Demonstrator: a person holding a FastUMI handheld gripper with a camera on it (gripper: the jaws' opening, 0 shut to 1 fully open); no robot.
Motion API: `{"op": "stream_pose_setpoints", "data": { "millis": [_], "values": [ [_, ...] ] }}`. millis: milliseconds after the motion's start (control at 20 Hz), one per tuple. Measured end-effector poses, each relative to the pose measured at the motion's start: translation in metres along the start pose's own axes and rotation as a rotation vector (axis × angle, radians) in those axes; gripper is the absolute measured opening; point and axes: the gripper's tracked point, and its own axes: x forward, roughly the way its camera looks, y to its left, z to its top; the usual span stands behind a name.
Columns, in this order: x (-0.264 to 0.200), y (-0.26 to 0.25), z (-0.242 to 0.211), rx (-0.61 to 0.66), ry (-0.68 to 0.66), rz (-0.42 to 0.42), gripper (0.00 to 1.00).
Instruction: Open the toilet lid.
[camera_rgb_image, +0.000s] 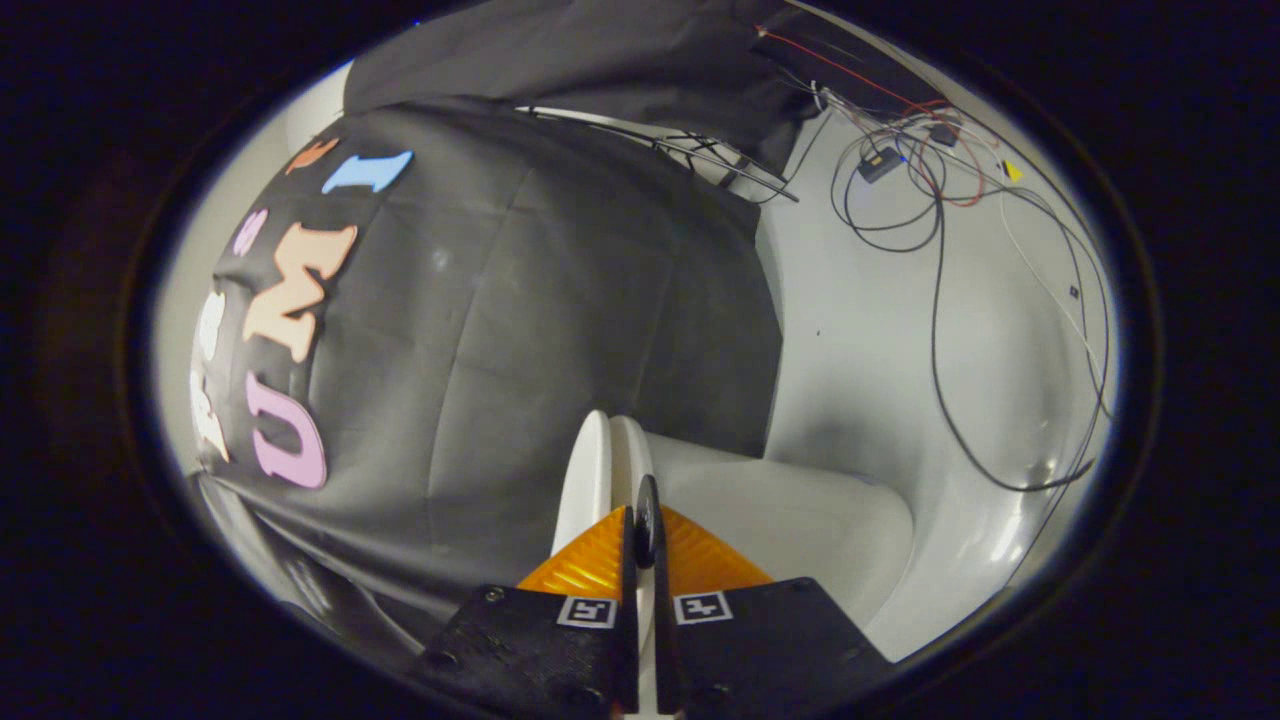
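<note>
The white toilet lid (628, 455) shows edge-on as a thin curved rim that runs straight out from between my fingers. My gripper (642, 545) is shut on that rim, one finger pressing each face. A second white rim (588, 470), which may be the seat, lies close beside it, just outside one finger. A small dark bumper (648, 515) sits on the rim at the fingertips. On the other side of the fingers the white toilet body (800, 510) spreads out, smooth and rounded.
The black cloth wall (520, 330) hangs close beyond the lid. Beside it is a white glossy surface (870, 330) with several loose dark and red cables (935, 300) and small connectors (880, 165) trailing over it.
</note>
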Motion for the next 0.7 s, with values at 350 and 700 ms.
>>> {"op": "stream_pose_setpoints", "data": {
  "millis": [350, 700],
  "values": [
    [-0.003, 0.003, 0.005, -0.062, -0.011, -0.010, 0.02],
    [-0.008, 0.014, 0.005, -0.214, -0.077, 0.070, 0.00]
  ]
}}
